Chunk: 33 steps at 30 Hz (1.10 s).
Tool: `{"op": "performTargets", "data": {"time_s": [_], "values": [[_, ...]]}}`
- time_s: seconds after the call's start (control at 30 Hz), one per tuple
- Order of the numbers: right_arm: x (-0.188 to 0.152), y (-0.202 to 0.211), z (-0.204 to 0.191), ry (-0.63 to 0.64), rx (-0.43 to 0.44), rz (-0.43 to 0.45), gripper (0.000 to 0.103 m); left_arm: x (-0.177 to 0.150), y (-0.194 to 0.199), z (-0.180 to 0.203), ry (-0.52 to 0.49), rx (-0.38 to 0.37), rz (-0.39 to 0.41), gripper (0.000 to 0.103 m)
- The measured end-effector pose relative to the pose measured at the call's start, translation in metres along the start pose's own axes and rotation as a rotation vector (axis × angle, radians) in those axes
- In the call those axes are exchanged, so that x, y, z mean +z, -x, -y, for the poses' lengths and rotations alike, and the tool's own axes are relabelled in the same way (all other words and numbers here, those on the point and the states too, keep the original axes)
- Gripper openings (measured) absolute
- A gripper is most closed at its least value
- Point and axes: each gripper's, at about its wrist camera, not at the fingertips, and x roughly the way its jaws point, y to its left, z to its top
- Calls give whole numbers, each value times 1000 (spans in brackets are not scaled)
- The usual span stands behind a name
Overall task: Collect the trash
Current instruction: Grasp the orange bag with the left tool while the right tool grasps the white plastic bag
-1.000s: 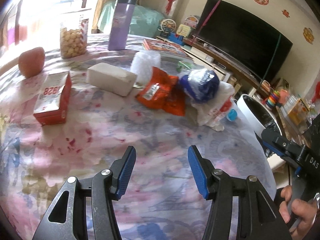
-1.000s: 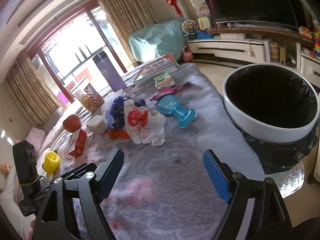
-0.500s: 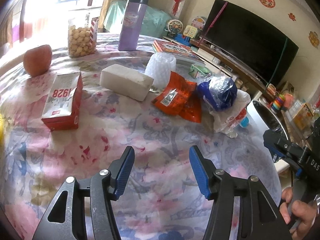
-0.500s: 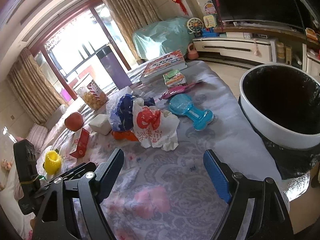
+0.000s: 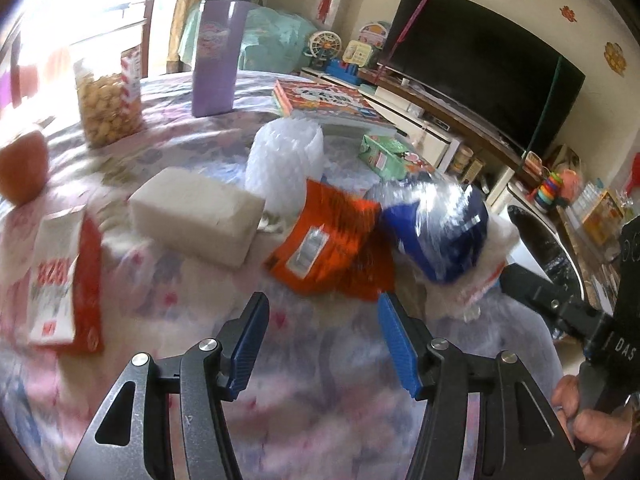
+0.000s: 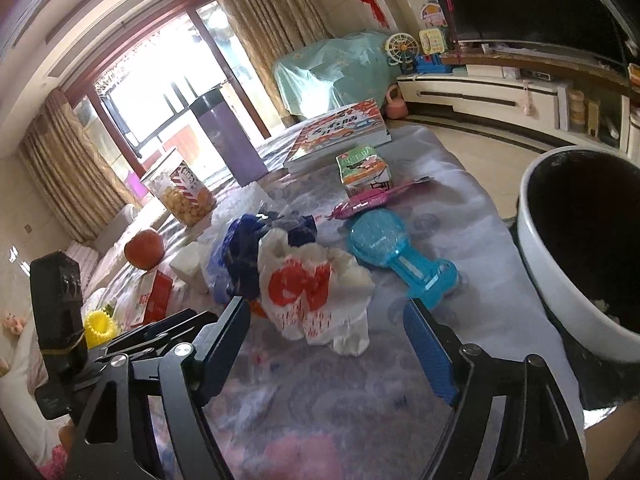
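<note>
A crumpled white plastic bag with red print (image 6: 316, 296) is seen lying on the flowered tablecloth just ahead of the right gripper (image 6: 326, 344), between the lines of its two fingers. A crinkled blue plastic wrapper (image 5: 436, 232) is heaped against the bag, ahead and right of the left gripper (image 5: 322, 344). A flattened orange foil packet (image 5: 328, 248) (label side up) is found straight ahead of that gripper, touching the blue wrapper.

The table (image 5: 320, 420), under a flowered cloth, carries an orange wrapper (image 5: 324, 240) at centre, a white block (image 5: 196, 216) at 10 o'clock, a red carton (image 5: 64, 280) at 9.
</note>
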Motion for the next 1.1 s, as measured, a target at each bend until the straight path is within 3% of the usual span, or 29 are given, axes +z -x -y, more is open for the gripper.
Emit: {"op": "performTargets", "data": {"time_s": [0.13,0.17,0.2,0.23,0.33,0.37,0.63,0.67,0.7,0.87,0.97,1.03,1.1], "values": [[5,-14,3,-10,23,-18,61,10,-20,3,-15,-3,-7,51],[5,-17,2,-11,30,-22,54,11,-24,3,-18,-11,-6,46],[6,-18,2,-8,31,-21,51,13,-28,5,-27,-22,-10,31],[6,-17,1,0,27,-17,49,12,-31,7,-38,-22,-16,23],[5,-15,1,3,36,-11,38,14,-34,8,-59,-18,-6,11],[5,-14,1,1,37,-10,30,14,-33,8,-63,-23,-2,9],[-2,3,6,-5,31,-4,18,-4,-5,4,-37,-22,22,7],[-4,6,6,-7,31,-3,2,-9,2,3,-30,-23,25,7],[-6,9,7,-11,33,-5,0,-12,7,3,-25,-26,25,7],[-14,27,12,-8,24,9,0,-29,27,-3,-7,-38,22,7],[-14,33,14,-34,50,9,8,-38,38,-4,2,-41,22,7],[-11,32,11,-22,27,15,22,-42,45,-6,6,-41,23,7],[-9,28,7,-12,28,23,60,-44,50,-9,9,-41,24,7]]}}
